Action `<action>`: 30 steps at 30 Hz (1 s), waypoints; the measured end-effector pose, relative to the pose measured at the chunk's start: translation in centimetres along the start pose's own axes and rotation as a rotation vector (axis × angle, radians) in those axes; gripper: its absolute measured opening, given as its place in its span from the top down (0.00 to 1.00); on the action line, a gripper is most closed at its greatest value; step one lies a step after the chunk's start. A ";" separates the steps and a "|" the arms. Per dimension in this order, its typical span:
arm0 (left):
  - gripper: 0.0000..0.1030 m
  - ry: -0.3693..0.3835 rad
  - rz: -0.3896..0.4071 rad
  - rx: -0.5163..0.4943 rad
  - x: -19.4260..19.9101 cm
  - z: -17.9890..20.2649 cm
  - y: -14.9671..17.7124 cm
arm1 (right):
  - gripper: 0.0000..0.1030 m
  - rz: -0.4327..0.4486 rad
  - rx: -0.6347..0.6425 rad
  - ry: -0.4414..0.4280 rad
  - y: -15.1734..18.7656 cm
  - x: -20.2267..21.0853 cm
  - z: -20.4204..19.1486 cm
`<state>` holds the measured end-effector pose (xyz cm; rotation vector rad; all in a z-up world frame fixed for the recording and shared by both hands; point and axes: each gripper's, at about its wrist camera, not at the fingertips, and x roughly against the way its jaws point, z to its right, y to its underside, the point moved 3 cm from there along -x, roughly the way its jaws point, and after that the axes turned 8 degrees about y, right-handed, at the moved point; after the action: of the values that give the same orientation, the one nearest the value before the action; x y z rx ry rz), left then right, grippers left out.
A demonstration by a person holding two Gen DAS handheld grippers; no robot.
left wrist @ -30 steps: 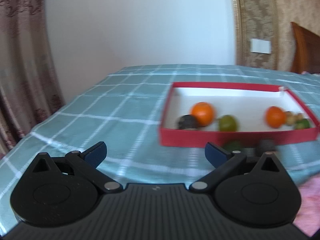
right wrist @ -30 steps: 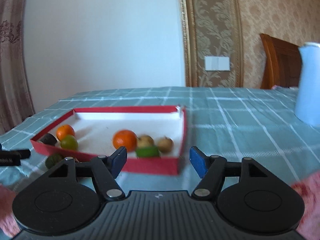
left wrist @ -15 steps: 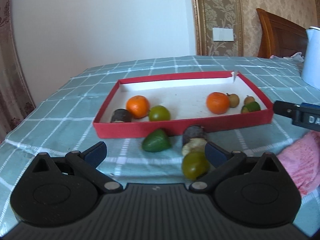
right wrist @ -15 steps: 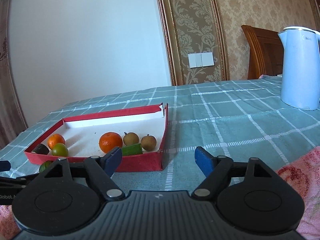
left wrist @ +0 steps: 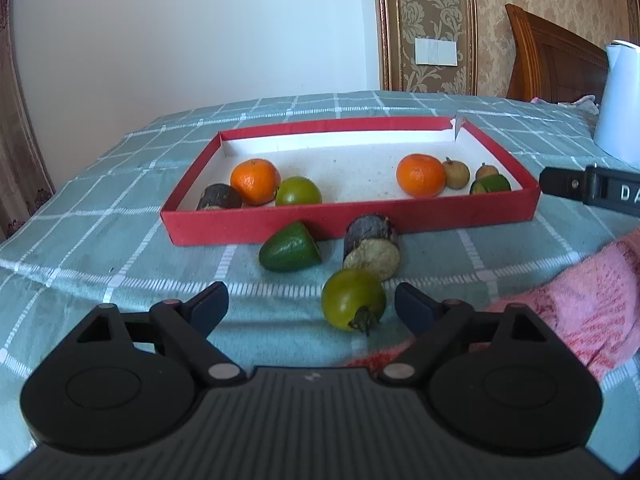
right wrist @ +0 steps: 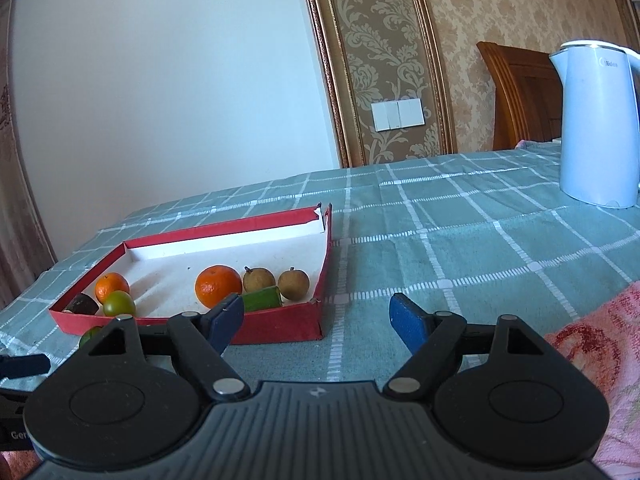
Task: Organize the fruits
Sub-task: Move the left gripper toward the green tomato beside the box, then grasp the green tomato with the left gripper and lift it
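Observation:
A red tray (left wrist: 360, 222) with a white floor holds two oranges (left wrist: 255, 181), a green round fruit (left wrist: 298, 192), a dark piece (left wrist: 218, 197), two brown longans (left wrist: 455, 173) and a green piece (left wrist: 490, 184). On the cloth in front lie a green avocado half (left wrist: 289, 253), a dark cut piece (left wrist: 372, 246) and a green round fruit with a stem (left wrist: 353, 304). My left gripper (left wrist: 311, 304) is open, with the stemmed fruit between its fingers. My right gripper (right wrist: 318, 316) is open and empty, right of the tray (right wrist: 280, 324).
A white kettle (right wrist: 596, 128) stands at the far right on the green checked tablecloth (right wrist: 460, 248). A pink towel (left wrist: 580, 300) lies at the near right. A wooden chair (right wrist: 516, 100) and the wall are behind the table.
The left gripper swung right from the table's left side to face the tray and moved closer to the loose fruits. The right gripper turned right and rose slightly.

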<state>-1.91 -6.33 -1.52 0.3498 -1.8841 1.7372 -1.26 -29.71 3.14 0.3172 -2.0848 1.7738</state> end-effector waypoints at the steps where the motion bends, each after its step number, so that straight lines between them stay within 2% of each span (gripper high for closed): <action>1: 0.21 0.006 -0.004 0.002 0.0 -0.1 0.1 | 0.22 -0.001 -0.002 0.000 0.0 0.0 0.1; 6: 0.38 0.040 -0.007 0.009 -0.1 -0.1 0.4 | 0.22 -0.003 -0.008 0.002 0.0 0.0 0.1; 8: 0.55 0.054 -0.008 0.003 0.0 0.1 0.3 | 0.22 -0.003 -0.008 0.003 0.0 0.0 0.1; 11: 0.70 0.071 -0.011 -0.016 0.2 0.6 0.2 | 0.22 -0.003 -0.007 0.003 0.0 0.0 0.1; 16: 0.71 0.074 -0.008 -0.021 0.6 0.7 0.2 | 0.22 -0.004 -0.008 0.004 0.0 -0.1 0.1; 20: 0.71 0.077 0.027 -0.018 1.8 0.3 -0.3 | 0.22 -0.004 -0.008 0.004 0.1 -0.1 0.1; 30: 0.71 0.049 0.134 0.004 2.8 -3.0 -4.8 | 0.22 -0.007 -0.007 0.004 0.1 -0.2 0.1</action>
<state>-1.03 -3.59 4.07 0.1839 -1.9081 1.8193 -1.17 -29.83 2.99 0.3190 -2.0837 1.7614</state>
